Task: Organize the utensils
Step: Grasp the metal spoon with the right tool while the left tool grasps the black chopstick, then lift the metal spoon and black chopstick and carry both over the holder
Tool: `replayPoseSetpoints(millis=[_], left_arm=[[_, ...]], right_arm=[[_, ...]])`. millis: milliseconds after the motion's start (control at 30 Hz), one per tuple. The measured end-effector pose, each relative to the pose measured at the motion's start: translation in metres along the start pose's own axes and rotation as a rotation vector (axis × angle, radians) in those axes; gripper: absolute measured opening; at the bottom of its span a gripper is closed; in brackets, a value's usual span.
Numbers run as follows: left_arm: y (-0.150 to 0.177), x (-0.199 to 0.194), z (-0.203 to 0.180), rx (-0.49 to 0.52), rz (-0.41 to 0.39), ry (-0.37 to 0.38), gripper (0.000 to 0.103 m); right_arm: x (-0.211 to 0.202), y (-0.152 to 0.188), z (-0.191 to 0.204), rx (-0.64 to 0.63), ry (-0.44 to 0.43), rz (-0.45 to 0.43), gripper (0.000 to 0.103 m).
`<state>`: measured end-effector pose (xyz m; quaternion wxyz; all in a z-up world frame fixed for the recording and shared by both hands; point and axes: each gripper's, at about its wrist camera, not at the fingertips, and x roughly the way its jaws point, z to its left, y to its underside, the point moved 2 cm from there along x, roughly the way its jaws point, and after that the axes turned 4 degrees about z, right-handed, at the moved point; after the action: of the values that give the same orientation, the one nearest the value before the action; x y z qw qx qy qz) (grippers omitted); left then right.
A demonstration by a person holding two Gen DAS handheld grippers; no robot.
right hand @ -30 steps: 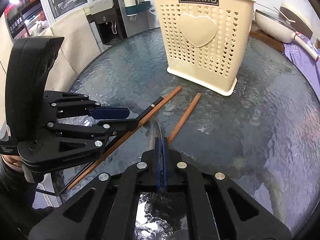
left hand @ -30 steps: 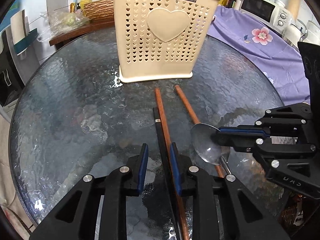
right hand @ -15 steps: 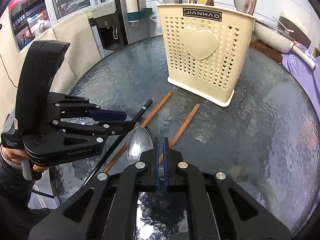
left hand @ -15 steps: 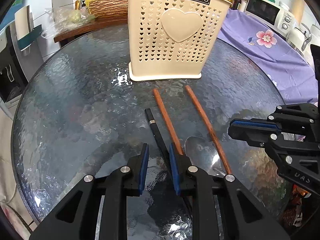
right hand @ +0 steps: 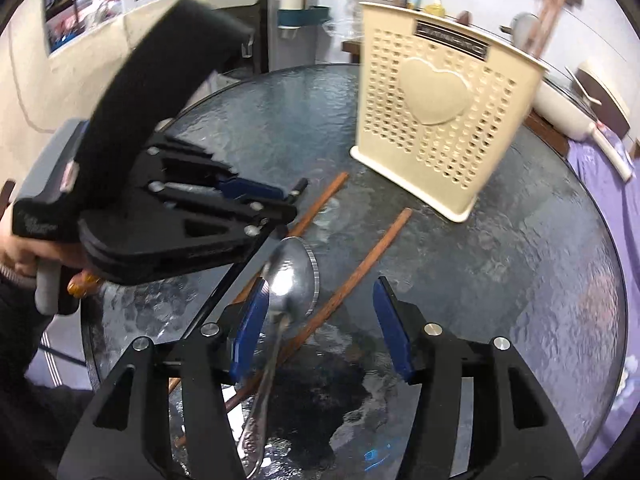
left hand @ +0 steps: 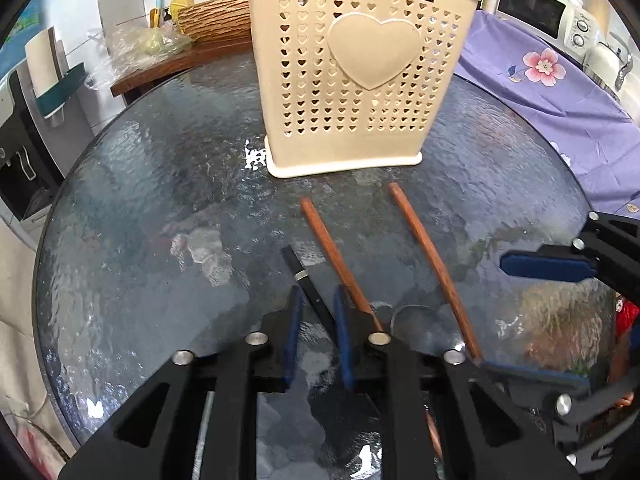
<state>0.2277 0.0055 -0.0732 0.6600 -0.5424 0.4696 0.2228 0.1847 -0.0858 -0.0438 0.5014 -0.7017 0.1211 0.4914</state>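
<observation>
A cream perforated utensil holder [left hand: 360,80] [right hand: 440,120] stands on the round glass table [left hand: 160,200]. In front of it lie two brown chopsticks [left hand: 336,256] [left hand: 424,248]. My left gripper [left hand: 317,332] [right hand: 290,202] has its jaws closing around a black chopstick [left hand: 308,280] [right hand: 299,187]; a gap still shows beside the stick. My right gripper [right hand: 320,320] [left hand: 536,316] has its jaws opening. A metal spoon [right hand: 290,276] leans against its left pad, handle running back between the fingers, and nothing presses it from the right.
A purple flowered cloth [left hand: 560,100] covers the surface to the right, with a microwave [left hand: 536,12] behind it. A wooden side table with a woven basket [left hand: 216,20] stands behind the holder. A person's hand [right hand: 16,252] grips the left tool. A water dispenser [left hand: 24,140] is at the left.
The right gripper's jaws went from shut on the spoon to wide apart, letting it go, and the gripper rolled. The left jaws narrowed around the black chopstick.
</observation>
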Motion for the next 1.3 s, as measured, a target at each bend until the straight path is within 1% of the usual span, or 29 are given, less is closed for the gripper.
replayPoseSetpoints(millis=[67, 167, 233, 333, 433, 600, 700, 933, 1033, 1133, 1267, 1300], left_arm=[[0.0, 0.0, 0.003, -0.004, -0.003, 0.002, 0.011], [0.002, 0.0, 0.006, 0.028, -0.007, -0.039, 0.007], [0.002, -0.001, 0.012, 0.013, -0.003, -0.037, 0.007], [0.003, -0.002, 0.019, -0.013, -0.004, -0.013, 0.007], [0.002, -0.001, 0.018, -0.008, -0.004, -0.025, 0.007], [0.002, 0.0, 0.017, -0.014, 0.005, -0.024, 0.007], [0.001, 0.0, 0.018, -0.022, 0.014, -0.019, 0.007], [-0.003, 0.002, 0.018, -0.027, 0.018, -0.037, 0.007], [-0.004, 0.002, 0.017, -0.029, 0.02, -0.038, 0.007], [-0.005, 0.003, 0.017, -0.029, 0.021, -0.041, 0.007], [-0.006, 0.003, 0.017, -0.031, 0.022, -0.04, 0.007], [-0.006, 0.003, 0.017, -0.032, 0.022, -0.04, 0.007]], right_arm=[[0.003, -0.001, 0.009, -0.047, -0.004, 0.012, 0.055], [0.012, -0.001, 0.019, -0.116, 0.018, 0.054, 0.055], [0.018, -0.001, 0.022, -0.151, 0.014, 0.095, 0.055], [0.025, -0.002, 0.028, -0.187, 0.026, 0.121, 0.055], [0.031, -0.007, 0.029, -0.191, 0.01, 0.134, 0.055], [0.04, -0.02, 0.025, -0.178, -0.041, 0.155, 0.055], [0.045, -0.025, 0.023, -0.138, -0.058, 0.172, 0.055], [0.052, -0.039, 0.022, -0.019, -0.014, 0.211, 0.055], [0.057, -0.045, 0.02, 0.033, -0.012, 0.212, 0.055], [0.058, -0.045, 0.018, 0.058, -0.003, 0.213, 0.054], [0.058, -0.046, 0.023, 0.068, -0.002, 0.218, 0.043], [0.059, -0.047, 0.024, 0.066, -0.004, 0.219, 0.042]])
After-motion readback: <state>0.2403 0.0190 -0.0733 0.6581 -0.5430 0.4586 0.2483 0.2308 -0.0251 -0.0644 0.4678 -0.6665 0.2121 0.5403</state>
